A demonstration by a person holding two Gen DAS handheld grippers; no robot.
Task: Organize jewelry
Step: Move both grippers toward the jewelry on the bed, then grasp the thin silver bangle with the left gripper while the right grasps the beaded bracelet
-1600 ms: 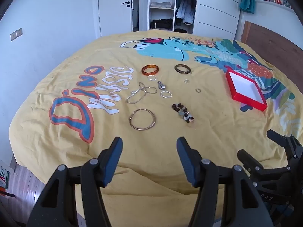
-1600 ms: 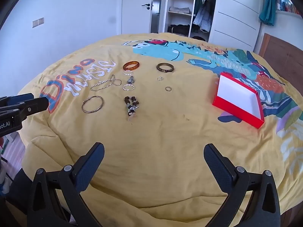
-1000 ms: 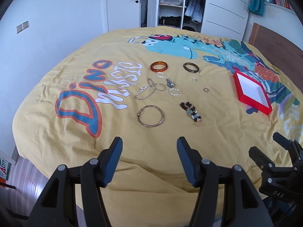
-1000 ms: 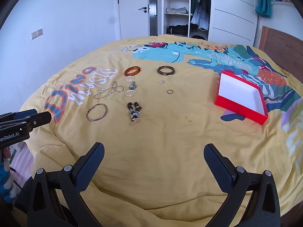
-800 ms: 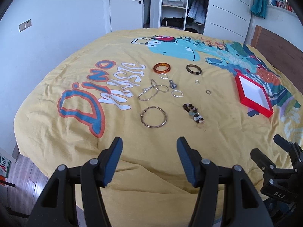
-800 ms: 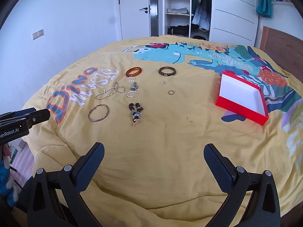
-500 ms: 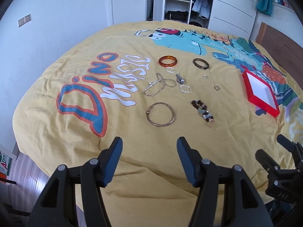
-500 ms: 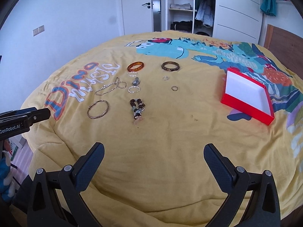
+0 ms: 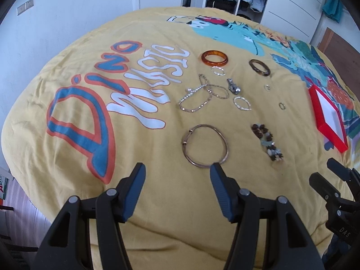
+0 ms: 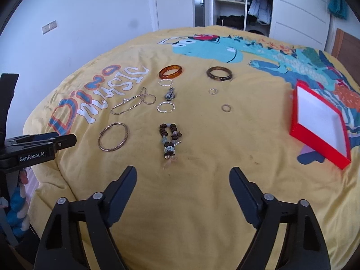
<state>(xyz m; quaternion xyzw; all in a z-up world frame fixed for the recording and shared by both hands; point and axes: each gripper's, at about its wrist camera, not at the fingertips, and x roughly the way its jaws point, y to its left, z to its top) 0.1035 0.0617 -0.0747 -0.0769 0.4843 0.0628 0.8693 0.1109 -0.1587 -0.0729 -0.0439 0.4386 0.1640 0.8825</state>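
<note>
Where it shows, left tool [image 10: 67,140] reads "GenRobot.AI"

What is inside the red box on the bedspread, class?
The red box shows only its bare white lining; no jewelry lies in it. A strip along its near wall is hidden in the right wrist view. The bangles, rings and beaded bracelet all lie outside on the bedspread.

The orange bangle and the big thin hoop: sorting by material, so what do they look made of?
The orange bangle looks like glossy translucent resin or glass: amber with darker streaks and highlights. The big thin hoop looks like metal wire, dull bronze-silver, with a small clasp; which metal is unclear.
</note>
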